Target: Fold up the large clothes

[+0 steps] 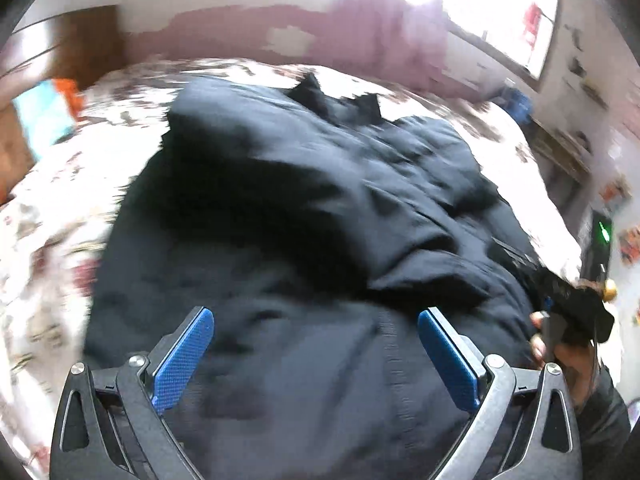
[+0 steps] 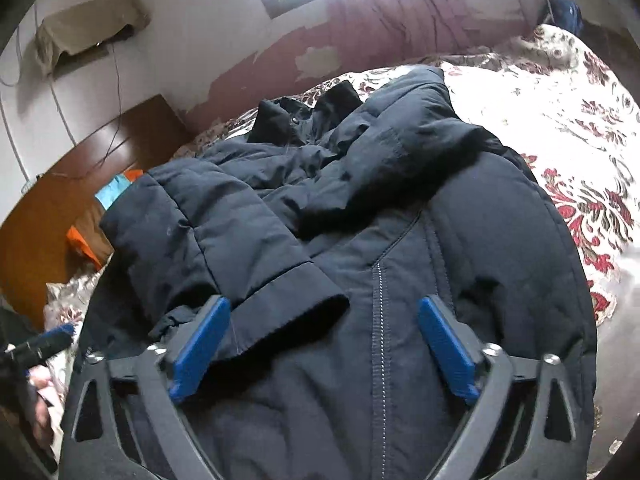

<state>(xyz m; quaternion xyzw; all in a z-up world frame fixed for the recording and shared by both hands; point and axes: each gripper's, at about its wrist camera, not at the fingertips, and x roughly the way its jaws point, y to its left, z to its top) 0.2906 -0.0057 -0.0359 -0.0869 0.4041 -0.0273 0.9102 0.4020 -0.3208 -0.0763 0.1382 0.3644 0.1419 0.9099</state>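
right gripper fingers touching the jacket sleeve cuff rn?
Cannot tell. In the right wrist view the right gripper stands open over the sleeve cuff; one of its fingers overlaps the cuff edge, but contact versus hovering isn't plain.

No text, label, brand, number or sign is showing clearly enough to be read in either view. The small pictures or stickers (image 1: pixel 630 246) on the wall at the right edge of the left wrist view are blurring into colour patches, with no letters coming through. The red shape (image 1: pixel 532 24) at the bright window is looking like a paper decoration, but any characters on it are washing out in the glare.
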